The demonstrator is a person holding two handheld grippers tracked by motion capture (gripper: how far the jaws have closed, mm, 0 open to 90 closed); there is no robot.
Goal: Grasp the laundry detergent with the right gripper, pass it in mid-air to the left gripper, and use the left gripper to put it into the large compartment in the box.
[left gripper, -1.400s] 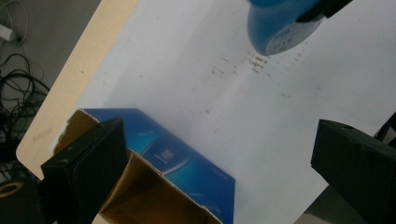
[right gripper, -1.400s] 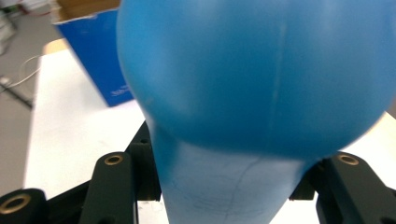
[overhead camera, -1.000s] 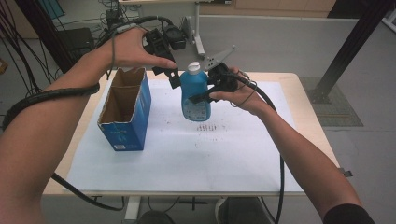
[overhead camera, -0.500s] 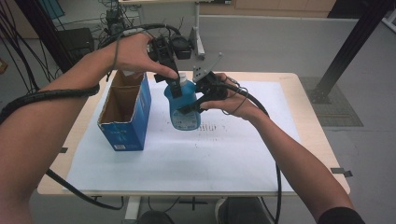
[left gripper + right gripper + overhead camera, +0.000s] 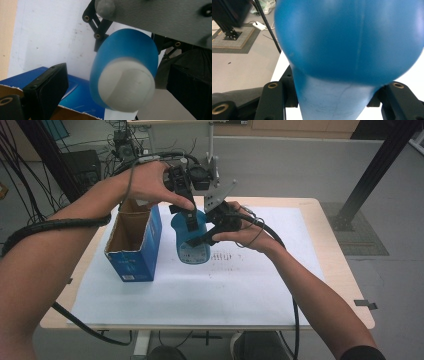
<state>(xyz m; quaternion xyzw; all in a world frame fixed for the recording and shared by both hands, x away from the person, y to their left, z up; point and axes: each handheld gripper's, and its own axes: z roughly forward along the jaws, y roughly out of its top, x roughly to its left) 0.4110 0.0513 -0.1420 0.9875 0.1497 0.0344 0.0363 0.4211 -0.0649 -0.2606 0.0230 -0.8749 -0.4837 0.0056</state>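
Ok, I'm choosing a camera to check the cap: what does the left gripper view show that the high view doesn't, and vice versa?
Left gripper view: the white cap end-on between the left gripper's open jaws. High view: the table, the box's open top, the right gripper clamped on the bottle's body. Both: the blue bottle and the blue box.

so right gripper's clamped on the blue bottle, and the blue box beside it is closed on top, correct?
Not quite. The right gripper does clamp the blue bottle, but the blue box stands open on top; the high view shows its brown inside.
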